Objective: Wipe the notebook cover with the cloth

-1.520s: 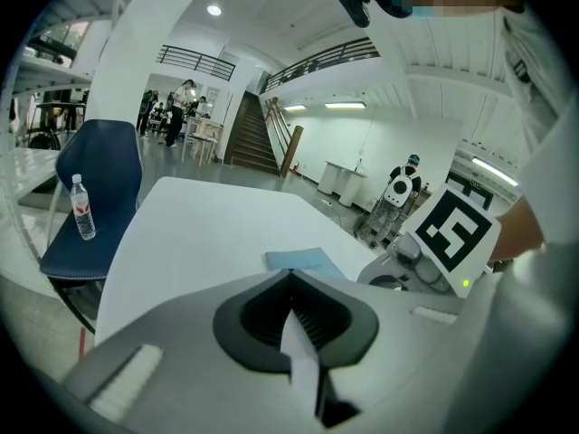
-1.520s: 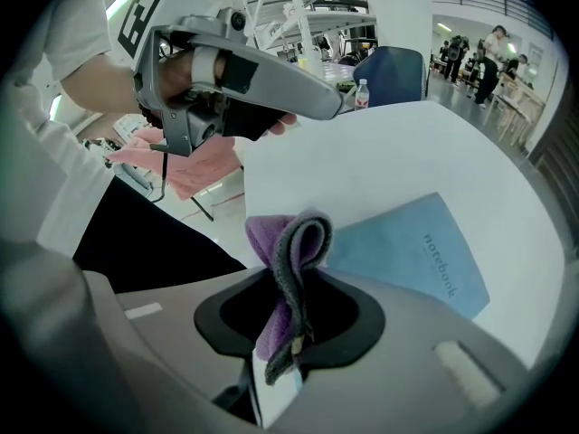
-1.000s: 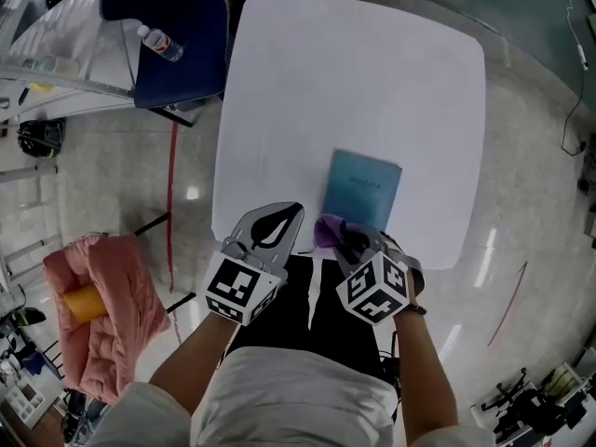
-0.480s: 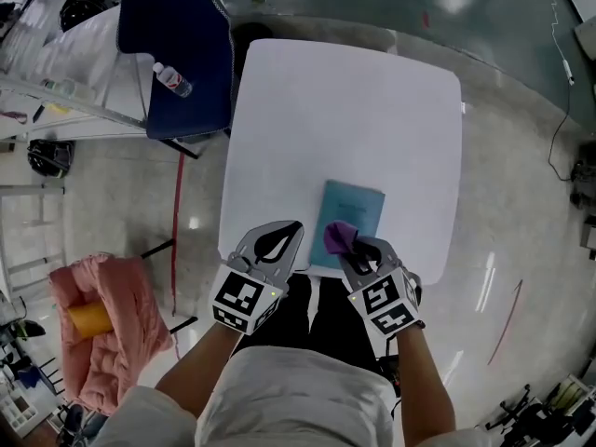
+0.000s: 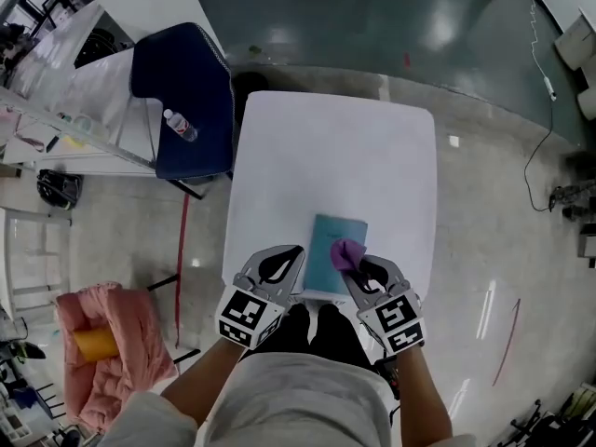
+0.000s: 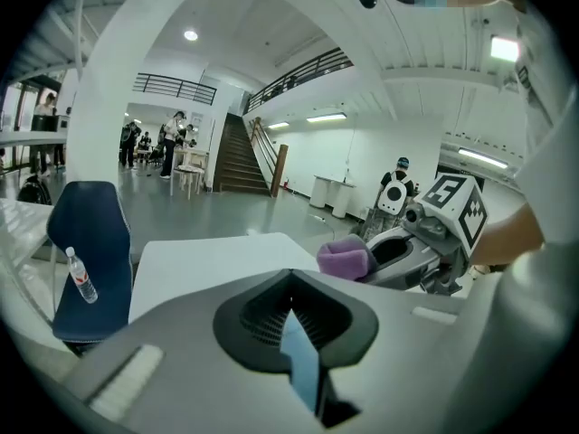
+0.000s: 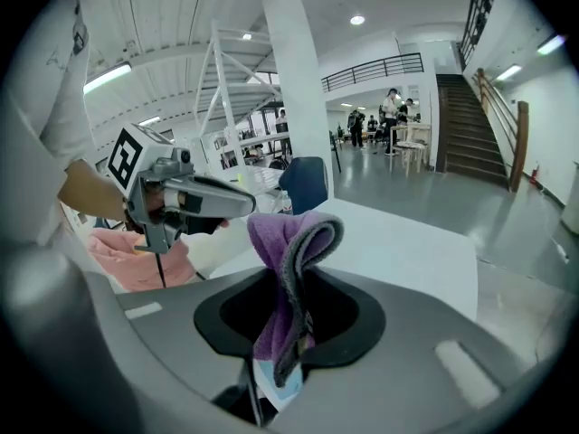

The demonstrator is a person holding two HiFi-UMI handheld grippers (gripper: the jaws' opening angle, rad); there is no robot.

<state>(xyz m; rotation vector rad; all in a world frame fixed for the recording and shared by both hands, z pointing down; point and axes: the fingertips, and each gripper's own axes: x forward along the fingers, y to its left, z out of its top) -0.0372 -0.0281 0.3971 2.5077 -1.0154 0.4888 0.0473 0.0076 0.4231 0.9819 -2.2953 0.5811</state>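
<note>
Cloth [image 5: 346, 251], purple and folded, is pinched between the jaws of the right gripper [image 5: 355, 266], and its free fold rises above the jaw tips in the right gripper view. It hangs over the near end of the teal notebook [image 5: 328, 242], which lies flat at the near edge of the white table [image 5: 335, 156]; whether the cloth already touches the cover I cannot tell. The left gripper [image 5: 284, 261] sits just beside the notebook's left side with its jaws pressed together and nothing between them. To do the wiping well, I think the cloth should come down flat on the cover and go in long strokes away from the person, with light pressure, because the notebook is thin and near the edge and may slide or fall. The closed left gripper could press on one corner to hold it. The rest of the table carries nothing that blocks the strokes. A blue chair [image 5: 186, 82] with a water bottle [image 5: 179, 125] on its seat stands beside the table's far left, and a pink bundle [image 5: 112, 361] lies on the floor, both well apart from the work.
</note>
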